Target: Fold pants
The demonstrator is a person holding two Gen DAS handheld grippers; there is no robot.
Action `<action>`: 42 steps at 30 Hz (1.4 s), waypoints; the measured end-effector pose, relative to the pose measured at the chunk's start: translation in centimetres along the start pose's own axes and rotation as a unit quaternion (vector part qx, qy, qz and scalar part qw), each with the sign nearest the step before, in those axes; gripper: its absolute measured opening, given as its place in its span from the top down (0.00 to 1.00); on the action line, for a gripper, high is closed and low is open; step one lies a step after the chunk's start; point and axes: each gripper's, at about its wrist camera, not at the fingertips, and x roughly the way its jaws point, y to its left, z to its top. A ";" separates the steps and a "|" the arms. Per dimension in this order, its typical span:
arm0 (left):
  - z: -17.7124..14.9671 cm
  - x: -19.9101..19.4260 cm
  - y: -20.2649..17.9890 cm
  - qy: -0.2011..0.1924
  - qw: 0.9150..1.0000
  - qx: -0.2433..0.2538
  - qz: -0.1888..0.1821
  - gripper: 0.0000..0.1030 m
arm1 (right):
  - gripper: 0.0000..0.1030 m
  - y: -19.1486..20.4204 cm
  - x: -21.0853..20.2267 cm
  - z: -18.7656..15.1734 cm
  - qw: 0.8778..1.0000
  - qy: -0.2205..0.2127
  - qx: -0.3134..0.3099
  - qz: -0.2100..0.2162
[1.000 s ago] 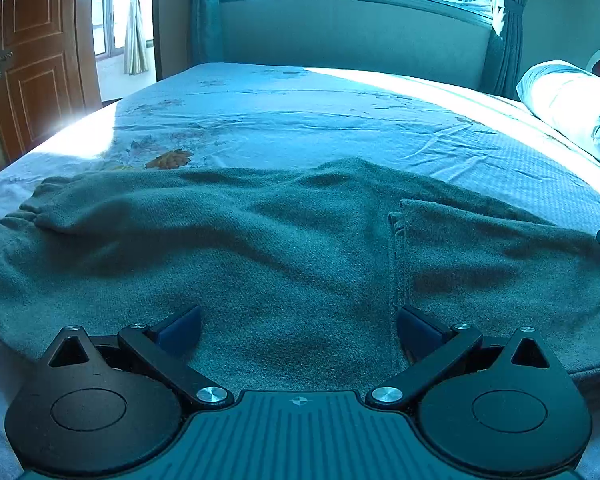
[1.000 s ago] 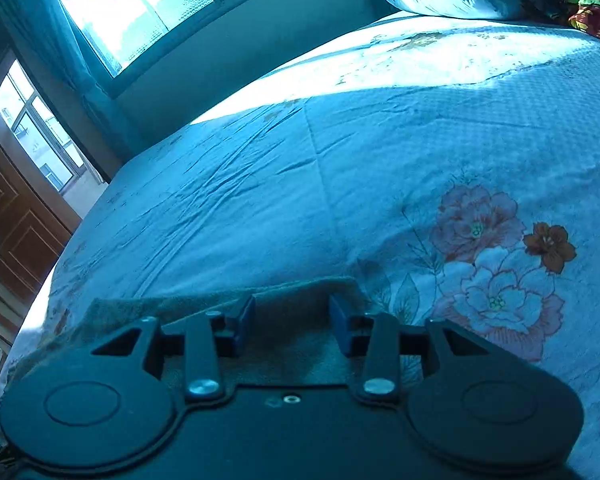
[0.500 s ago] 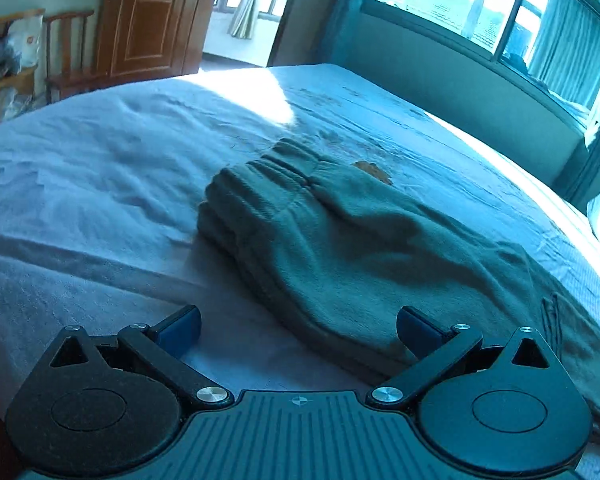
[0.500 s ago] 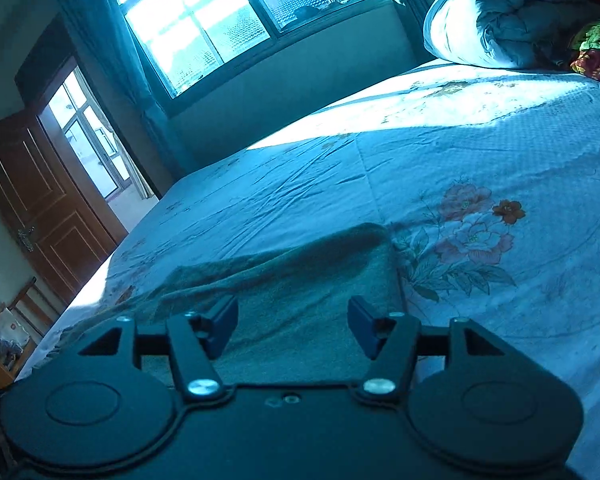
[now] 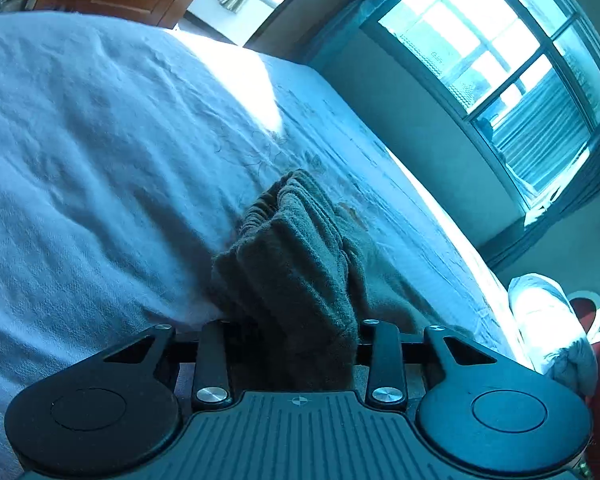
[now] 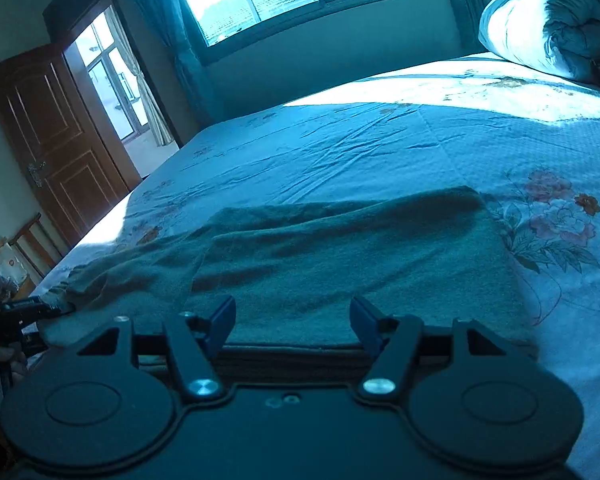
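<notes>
Your left gripper (image 5: 296,332) has its fingers closed in on a thick bunch of the pants (image 5: 296,280), the cuffed leg end, with the cloth filling the gap between them and hiding the pads. Your right gripper (image 6: 292,320) has its blue fingers (image 6: 222,318) spread wide with nothing between them, hovering just over the near edge of the same pants (image 6: 340,256) at the broader end. Outward from there, the grey-green garment lies lengthwise across the near part of the bed (image 6: 360,148), its right end sitting beside the printed flowers (image 6: 560,216) on the sheet and its left end running off to where your other gripper (image 6: 24,312) grips it at the far left of the right wrist view. As a judgement, the legs look already laid one over the other, since a layered edge shows along the near side, so the lengthwise fold seems done; what is left is to carry the cuff end over toward the waist end and square it up. The right wrist view gives you the whole spread of the cloth and how flat it lies, which the left cannot; the left wrist view shows the clamp up close and the ribbed cuff bunched above it, and also the rolled quilt (image 5: 556,328) beyond to the right.
</notes>
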 end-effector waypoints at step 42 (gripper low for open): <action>-20.5 0.4 -39.9 0.129 0.917 0.331 -0.179 0.07 | 0.25 -19.4 -11.0 -1.3 0.952 -0.120 0.271 -0.081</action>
